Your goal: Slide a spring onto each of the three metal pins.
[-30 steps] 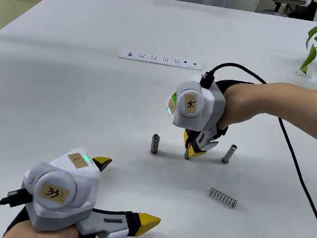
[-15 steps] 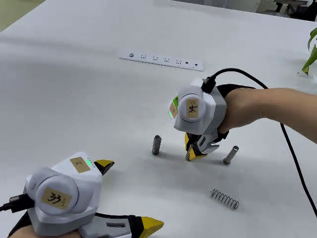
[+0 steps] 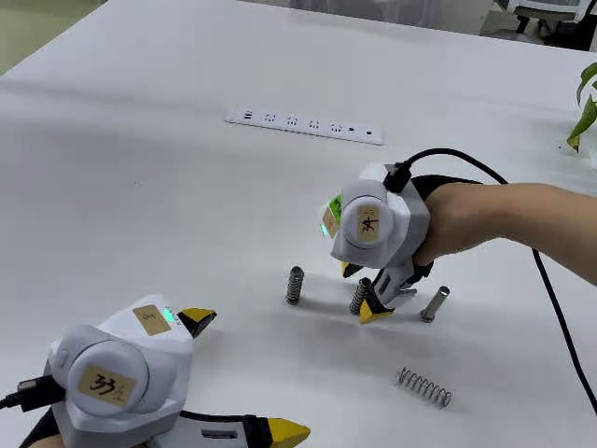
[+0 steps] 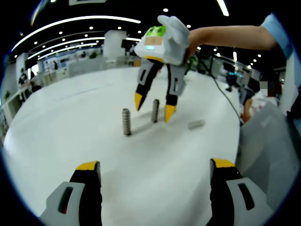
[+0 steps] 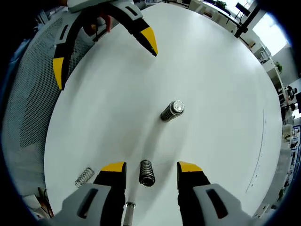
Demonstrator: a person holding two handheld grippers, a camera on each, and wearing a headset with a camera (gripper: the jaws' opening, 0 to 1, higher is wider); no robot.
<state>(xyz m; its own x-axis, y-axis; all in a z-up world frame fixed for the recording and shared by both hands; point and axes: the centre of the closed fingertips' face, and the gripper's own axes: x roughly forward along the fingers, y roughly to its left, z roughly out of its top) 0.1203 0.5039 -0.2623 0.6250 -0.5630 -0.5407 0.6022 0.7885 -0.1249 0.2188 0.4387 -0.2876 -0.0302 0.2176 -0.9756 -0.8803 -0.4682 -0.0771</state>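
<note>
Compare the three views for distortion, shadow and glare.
Head view: undistorted, with a soft shadow under the white-and-yellow right gripper on the white table. Left gripper view: fisheye bends the ceiling light strips. Right gripper view: the table edge curves, with window glare top right.

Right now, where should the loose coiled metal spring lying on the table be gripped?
Grip the loose coiled metal spring at mid-length, from above, closing across its narrow width. It lies flat on the white table with open space around it, and a mid-length grip leaves both ends free.
</note>
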